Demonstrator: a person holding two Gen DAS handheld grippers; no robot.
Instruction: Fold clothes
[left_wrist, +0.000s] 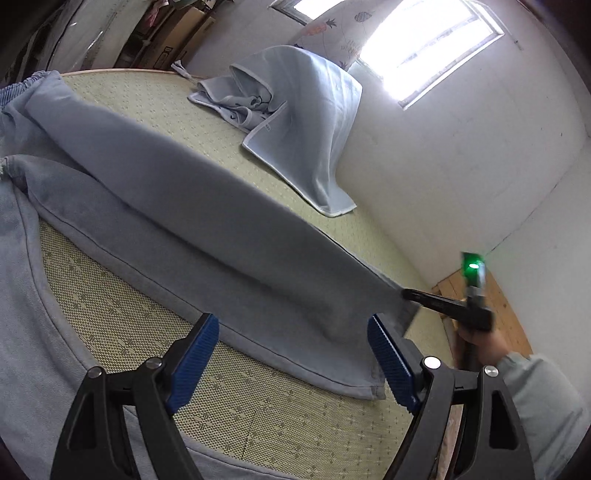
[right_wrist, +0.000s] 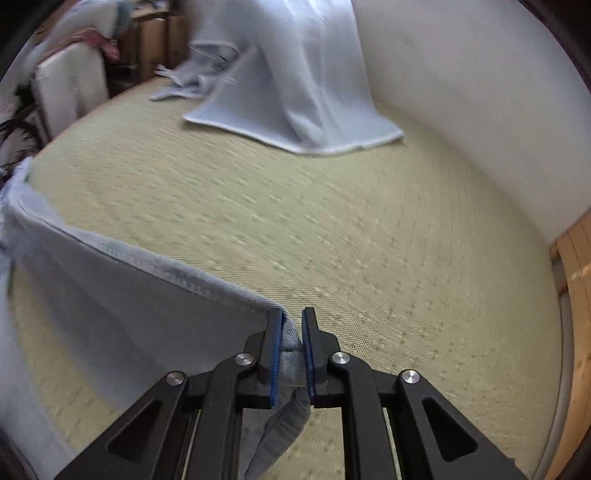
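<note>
The right gripper (right_wrist: 291, 332) pinches the hem of the trousers (left_wrist: 207, 206), lifting that leg off the mat (right_wrist: 332, 240). The left gripper (left_wrist: 293, 328) hangs with jaws wide apart above the other leg, which lies flat on the mat. Farther off, a blanket (left_wrist: 306, 110) is draped against the wall (left_wrist: 461, 147)

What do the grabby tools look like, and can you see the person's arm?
Both grippers, left and right, are black with triangular cut-outs, silver round bolts and jaws lined with ridged blue pads. The right one carries a glowing green light. The person's hand is bare, with a pale grey-green sleeve.
</note>
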